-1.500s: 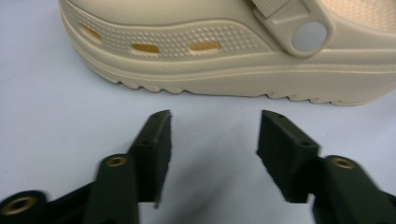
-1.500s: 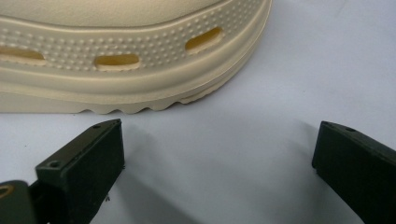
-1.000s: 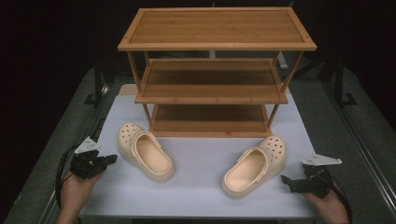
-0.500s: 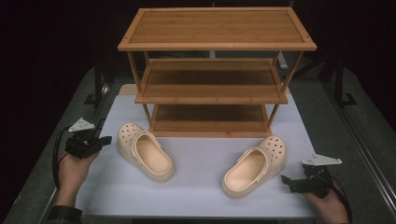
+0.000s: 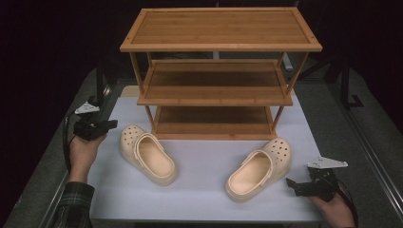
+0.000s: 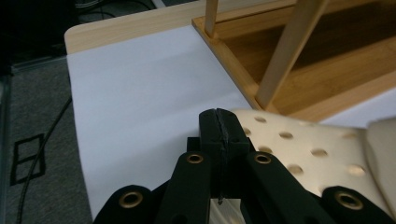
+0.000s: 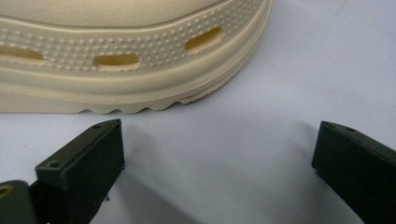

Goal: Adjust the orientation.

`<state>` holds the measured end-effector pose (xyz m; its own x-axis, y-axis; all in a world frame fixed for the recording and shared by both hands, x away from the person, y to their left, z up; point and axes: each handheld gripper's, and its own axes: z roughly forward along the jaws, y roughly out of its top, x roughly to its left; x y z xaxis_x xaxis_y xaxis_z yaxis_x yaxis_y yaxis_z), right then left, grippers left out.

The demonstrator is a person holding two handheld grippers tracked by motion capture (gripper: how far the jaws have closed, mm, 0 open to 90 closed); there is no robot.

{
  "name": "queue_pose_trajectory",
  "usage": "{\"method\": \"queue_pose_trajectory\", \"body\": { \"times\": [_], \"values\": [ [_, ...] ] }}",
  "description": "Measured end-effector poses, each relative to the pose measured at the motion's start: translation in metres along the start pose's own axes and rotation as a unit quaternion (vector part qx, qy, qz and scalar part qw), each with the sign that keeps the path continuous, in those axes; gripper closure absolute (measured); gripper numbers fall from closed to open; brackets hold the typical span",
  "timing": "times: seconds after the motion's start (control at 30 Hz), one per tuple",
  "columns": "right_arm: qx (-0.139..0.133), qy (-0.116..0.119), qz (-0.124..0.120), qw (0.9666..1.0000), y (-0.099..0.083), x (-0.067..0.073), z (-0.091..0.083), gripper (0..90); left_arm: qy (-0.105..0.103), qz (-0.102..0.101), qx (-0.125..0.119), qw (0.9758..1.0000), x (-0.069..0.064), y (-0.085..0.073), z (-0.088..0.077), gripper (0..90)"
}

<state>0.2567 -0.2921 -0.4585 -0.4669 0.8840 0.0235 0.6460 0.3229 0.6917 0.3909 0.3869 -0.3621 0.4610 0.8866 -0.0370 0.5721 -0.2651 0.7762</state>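
Observation:
Two cream clogs lie on the white mat in front of a three-tier bamboo shoe rack (image 5: 216, 71). The left clog (image 5: 148, 153) points its toe to the back left; its holed toe (image 6: 299, 149) lies just past my left gripper. That left gripper (image 5: 108, 125) hovers shut and empty at the mat's left edge, its jaws pressed together (image 6: 219, 133). The right clog (image 5: 260, 167) points to the back right. My right gripper (image 5: 291, 183) rests low at the front right, open, its jaws wide apart (image 7: 217, 161) just short of the clog's sole (image 7: 140, 88).
The white mat (image 5: 204, 190) covers a wooden tabletop, whose bare corner (image 6: 135, 25) shows past the mat. Grey carpet-like surface (image 5: 375, 142) flanks both sides. A cable (image 6: 44, 140) runs along the left. The rack's bottom shelf (image 5: 214, 121) stands behind the clogs.
My left gripper has moved away from the person and slightly right, up along the mat's left edge, toward the left clog's toe. The right gripper and both clogs have stayed put.

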Motion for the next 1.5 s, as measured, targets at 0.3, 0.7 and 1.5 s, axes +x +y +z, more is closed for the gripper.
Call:
{"method": "queue_pose_trajectory", "body": {
  "times": [0.3,0.7,1.5],
  "values": [
    [0.0,0.0,0.0,1.0,0.0,0.0,0.0,1.9,0.0,0.009,0.027,0.9996,0.001,0.011,0.039,90.0],
    [-0.001,0.001,0.0,1.0,0.0,0.0,0.0,1.9,-0.002,0.009,0.057,0.9983,0.003,0.01,0.062,90.0],
    [-0.001,0.0,0.0,1.0,0.0,0.0,0.0,1.9,-0.051,0.02,0.035,0.9979,-0.033,-0.006,0.052,90.0]
  ]
}}
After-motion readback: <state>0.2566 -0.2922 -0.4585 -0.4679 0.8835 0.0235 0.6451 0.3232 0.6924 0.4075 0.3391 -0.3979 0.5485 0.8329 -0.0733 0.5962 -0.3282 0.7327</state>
